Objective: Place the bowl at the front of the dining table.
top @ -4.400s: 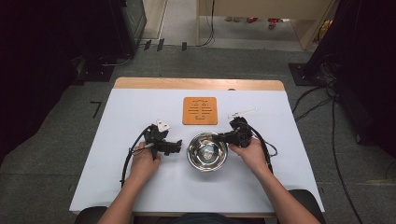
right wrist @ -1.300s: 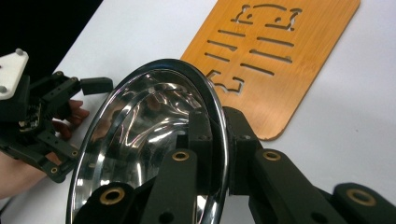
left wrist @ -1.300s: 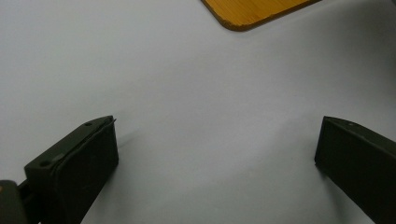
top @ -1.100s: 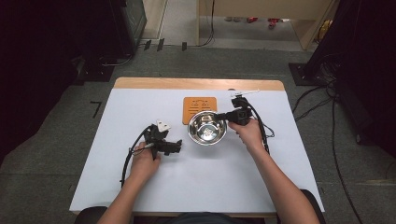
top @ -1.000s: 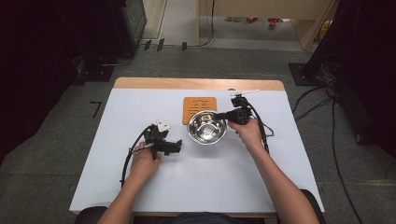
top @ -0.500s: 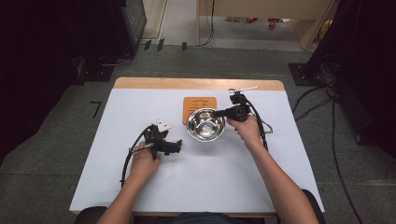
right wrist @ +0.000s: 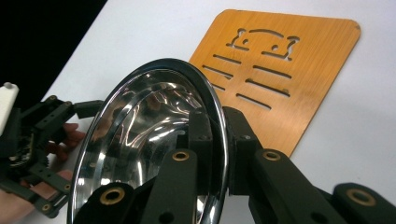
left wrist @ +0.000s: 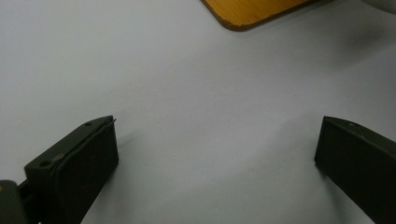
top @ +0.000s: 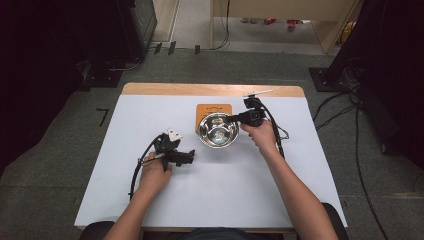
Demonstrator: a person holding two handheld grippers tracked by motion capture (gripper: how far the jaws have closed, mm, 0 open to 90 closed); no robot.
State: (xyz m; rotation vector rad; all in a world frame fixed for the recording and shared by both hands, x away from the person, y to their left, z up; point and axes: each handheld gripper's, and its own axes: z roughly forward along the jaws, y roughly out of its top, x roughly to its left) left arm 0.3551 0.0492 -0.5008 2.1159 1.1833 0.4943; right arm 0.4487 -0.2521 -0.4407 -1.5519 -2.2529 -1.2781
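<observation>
A shiny steel bowl (top: 218, 130) hangs in my right gripper (top: 235, 119), which is shut on its right rim. In the right gripper view one jaw sits inside the bowl (right wrist: 149, 121) and the other outside, with the rim pinched at the right gripper (right wrist: 217, 126). The bowl overlaps the near edge of an orange wooden trivet (top: 214, 108) with cut-out slots (right wrist: 280, 70). My left gripper (top: 191, 156) rests low on the white table, left of the bowl. Its jaws stand wide open over bare table, as the left gripper (left wrist: 217, 154) view shows.
The white table (top: 300, 165) has a wooden strip along its far edge (top: 210, 90). Cables trail from both grippers across the table. Dark equipment and cables stand on the grey floor around it. The other hand and left gripper (right wrist: 37, 140) appear beyond the bowl.
The right gripper has carried the bowl away from me, from the table's middle to the trivet's near edge. Over the last second it only crept a little farther. The left gripper stayed put.
</observation>
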